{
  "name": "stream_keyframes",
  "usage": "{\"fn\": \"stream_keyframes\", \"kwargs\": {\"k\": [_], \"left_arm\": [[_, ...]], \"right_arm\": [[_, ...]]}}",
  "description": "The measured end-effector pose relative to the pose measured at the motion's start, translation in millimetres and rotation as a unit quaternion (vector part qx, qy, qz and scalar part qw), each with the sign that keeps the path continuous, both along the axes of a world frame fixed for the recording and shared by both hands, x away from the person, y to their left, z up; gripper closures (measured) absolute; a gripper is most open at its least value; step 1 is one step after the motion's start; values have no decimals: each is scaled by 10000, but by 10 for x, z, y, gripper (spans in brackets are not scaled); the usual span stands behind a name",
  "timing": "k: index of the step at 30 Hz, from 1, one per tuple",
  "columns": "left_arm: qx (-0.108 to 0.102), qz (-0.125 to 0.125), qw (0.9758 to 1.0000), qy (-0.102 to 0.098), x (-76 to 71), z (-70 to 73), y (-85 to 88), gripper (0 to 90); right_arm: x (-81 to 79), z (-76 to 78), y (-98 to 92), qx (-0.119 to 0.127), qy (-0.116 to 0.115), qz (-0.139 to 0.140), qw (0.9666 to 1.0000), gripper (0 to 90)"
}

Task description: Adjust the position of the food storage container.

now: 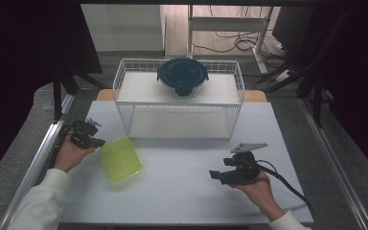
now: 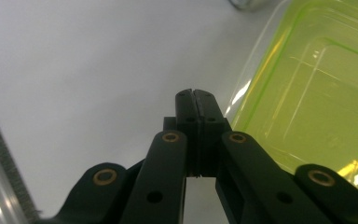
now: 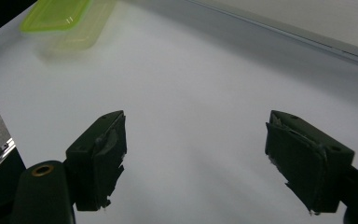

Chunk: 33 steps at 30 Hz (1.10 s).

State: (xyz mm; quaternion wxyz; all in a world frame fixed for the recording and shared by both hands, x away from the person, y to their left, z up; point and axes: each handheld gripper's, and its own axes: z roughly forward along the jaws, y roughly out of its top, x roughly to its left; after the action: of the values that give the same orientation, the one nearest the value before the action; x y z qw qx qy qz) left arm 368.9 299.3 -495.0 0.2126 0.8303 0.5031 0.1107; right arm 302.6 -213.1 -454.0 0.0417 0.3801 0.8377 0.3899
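Green container (image 1: 120, 158) lies just right of the left gripper (image 1: 97, 142), jaws pressed together on nothing, long axis running away from it; right gripper (image 1: 215, 175), jaws apart, sits well off.

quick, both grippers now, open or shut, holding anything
left gripper: shut, empty, beside the green box.
right gripper: open, empty.

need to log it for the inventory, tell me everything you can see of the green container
The green container is a shallow, translucent lime-green plastic box, rectangular with rounded corners, its flat lid on. It lies flat on the white table, turned at a slant, in front of the wire rack. The shut left gripper sits just beside its rim; whether they touch cannot be told.
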Motion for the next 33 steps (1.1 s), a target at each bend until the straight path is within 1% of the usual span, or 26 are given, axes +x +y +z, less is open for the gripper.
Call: {"fn": "stream_keyframes", "kwargs": {"k": [5, 13, 17, 21, 24, 31, 33], "left_arm": [[-71, -110, 9999, 43, -112, 1, -43, 900], [-236, -356, 9990, 109, -285, -2, -191, 900], [-273, -552, 9980, 130, -357, -2, -289, 900], [-376, -653, 9970, 169, -401, -7, -361, 900], [-412, -706, 9964, 209, -437, -5, -414, 900], [-467, -954, 9941, 204, -513, -8, -546, 900], [-486, -973, 9938, 209, -525, -8, -569, 900]], "right_arm": [[3, 0, 0, 14, 11, -22, 10000, 199], [5, -9, 6, -6, 24, -21, 10000, 199], [3, -18, 12, -23, 42, -8, 10000, 199], [6, -18, 13, -21, 44, -23, 10000, 199], [9, -10, 4, -25, 34, -43, 10000, 199], [10, -27, 13, -49, 69, -32, 10000, 199], [11, -27, 12, -56, 74, -45, 9999, 199]]}}
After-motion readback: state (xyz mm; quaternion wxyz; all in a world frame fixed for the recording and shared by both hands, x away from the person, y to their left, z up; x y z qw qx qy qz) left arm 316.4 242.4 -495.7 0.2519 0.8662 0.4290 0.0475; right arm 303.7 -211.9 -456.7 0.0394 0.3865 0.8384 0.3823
